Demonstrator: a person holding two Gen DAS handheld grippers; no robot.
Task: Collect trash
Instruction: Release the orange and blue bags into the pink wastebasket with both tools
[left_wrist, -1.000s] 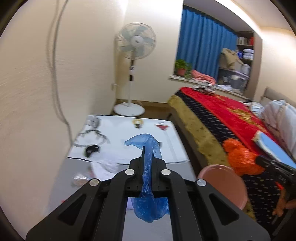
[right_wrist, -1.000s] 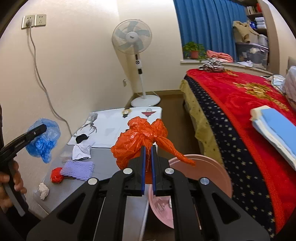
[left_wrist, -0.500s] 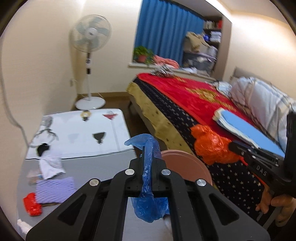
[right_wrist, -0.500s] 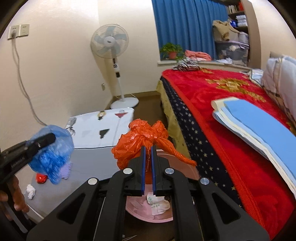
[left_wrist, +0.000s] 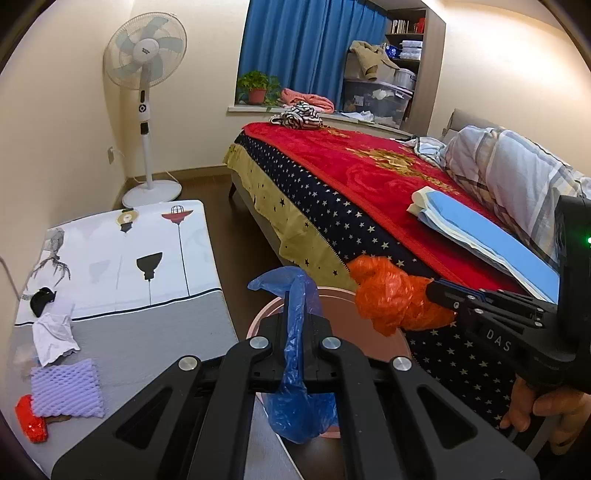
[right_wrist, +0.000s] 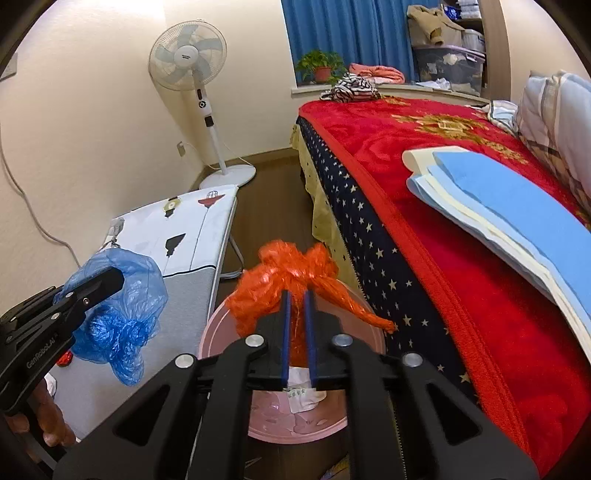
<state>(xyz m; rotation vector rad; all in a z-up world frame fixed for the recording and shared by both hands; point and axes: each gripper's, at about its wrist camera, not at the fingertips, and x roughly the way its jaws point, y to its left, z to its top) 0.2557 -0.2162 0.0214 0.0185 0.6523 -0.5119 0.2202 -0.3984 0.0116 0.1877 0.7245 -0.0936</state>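
In the left wrist view my left gripper (left_wrist: 297, 317) is shut on the neck of a blue plastic bag (left_wrist: 295, 406), which hangs over the near rim of a pink bin (left_wrist: 351, 317) on the floor. My right gripper (right_wrist: 297, 295) hovers over the same pink bin (right_wrist: 210, 332). Its jaws are opening, and the blue pads stand slightly apart with the knotted orange plastic bag (right_wrist: 266, 288) still between them at the tips. Crumpled white paper (right_wrist: 303, 391) lies inside the bin. From the left the right gripper (left_wrist: 436, 291) and orange bag (left_wrist: 388, 299) show above the bin's far side.
A low table (left_wrist: 129, 332) at left carries a purple foam net (left_wrist: 64, 387), a red wrapper (left_wrist: 31, 421), white paper (left_wrist: 51, 332) and a black item (left_wrist: 40, 299). The bed (left_wrist: 369, 177) borders the bin on the right. A standing fan (left_wrist: 147, 110) is by the wall.
Both grippers swung right from the table toward the pink bin and sank over it. The right gripper's pads have parted slightly around the orange bag.
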